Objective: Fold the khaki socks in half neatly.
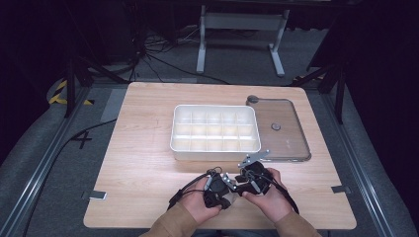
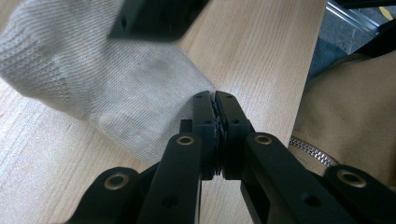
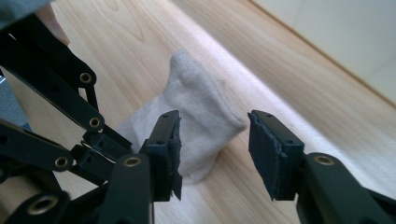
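A cream knitted sock [image 3: 205, 105] stands bunched on the wooden table near its front edge. My left gripper [image 2: 215, 100] is shut, with the sock's [image 2: 116, 93] edge pinched at its tips. My right gripper [image 3: 215, 135] is open, its two jaws standing on either side of the sock's lower end without touching it. In the right gripper view the left gripper [image 3: 112, 140] reaches in from the left at the sock's base. From above, the left gripper [image 1: 225, 190] and right gripper [image 1: 244, 185] meet close together, with a bit of the sock [image 1: 228, 199] showing below them.
A white compartment tray [image 1: 215, 148] sits mid-table just beyond the hands. A clear flat lid [image 1: 286, 131] lies to its right. A tan sleeve [image 2: 355, 107] is close beside the left gripper. Bare wood [image 1: 138, 163] lies to the left.
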Demonstrator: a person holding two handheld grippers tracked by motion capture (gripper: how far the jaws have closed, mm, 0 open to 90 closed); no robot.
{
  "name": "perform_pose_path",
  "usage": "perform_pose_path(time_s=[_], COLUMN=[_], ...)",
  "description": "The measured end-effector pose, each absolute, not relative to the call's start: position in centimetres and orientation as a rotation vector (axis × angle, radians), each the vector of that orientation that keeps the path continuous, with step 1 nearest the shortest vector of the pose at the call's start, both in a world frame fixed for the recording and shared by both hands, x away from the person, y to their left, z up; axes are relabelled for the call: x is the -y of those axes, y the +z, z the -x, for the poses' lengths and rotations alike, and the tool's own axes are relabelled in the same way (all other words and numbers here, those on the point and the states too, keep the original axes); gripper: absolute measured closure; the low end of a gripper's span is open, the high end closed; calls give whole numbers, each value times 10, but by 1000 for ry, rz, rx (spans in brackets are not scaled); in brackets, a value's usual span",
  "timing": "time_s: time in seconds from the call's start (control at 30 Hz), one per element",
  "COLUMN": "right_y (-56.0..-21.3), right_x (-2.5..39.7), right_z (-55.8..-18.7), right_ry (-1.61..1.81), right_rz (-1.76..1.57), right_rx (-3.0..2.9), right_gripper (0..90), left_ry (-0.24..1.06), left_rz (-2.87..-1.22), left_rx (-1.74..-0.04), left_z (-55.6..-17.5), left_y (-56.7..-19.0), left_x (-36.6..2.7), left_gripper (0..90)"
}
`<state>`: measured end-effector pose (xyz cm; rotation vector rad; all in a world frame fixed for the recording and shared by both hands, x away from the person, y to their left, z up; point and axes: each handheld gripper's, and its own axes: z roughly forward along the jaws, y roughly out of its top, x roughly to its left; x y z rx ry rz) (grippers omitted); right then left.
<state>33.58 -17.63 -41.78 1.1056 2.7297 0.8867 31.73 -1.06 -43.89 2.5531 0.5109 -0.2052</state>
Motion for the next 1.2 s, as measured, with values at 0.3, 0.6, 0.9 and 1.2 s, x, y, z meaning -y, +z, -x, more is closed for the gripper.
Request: perform_pose_path(time_s=[0.3,0.6,0.9,1.2], right_y=[-428,-436,-445,-447], right_x=[170,172,176,175], right_z=[-337,-341,-348,-349], right_ry=[885,885,983,1026], right_rz=[-1118,-1161,-1240,-1235], right_rx=[-2763,-2791,-2862,-2893], right_gripper=[488,479,519,617], left_ry=[-183,-189,-198,-196], left_rz=[-2567,-2571,-2592,-2577], left_rx=[-504,-497,-491,-496], left_z=[-315,-314,-312,-311], left_y=[-439,-440,-439,-440], left_x=[13,13,14,13], left_gripper=[872,872,871,867])
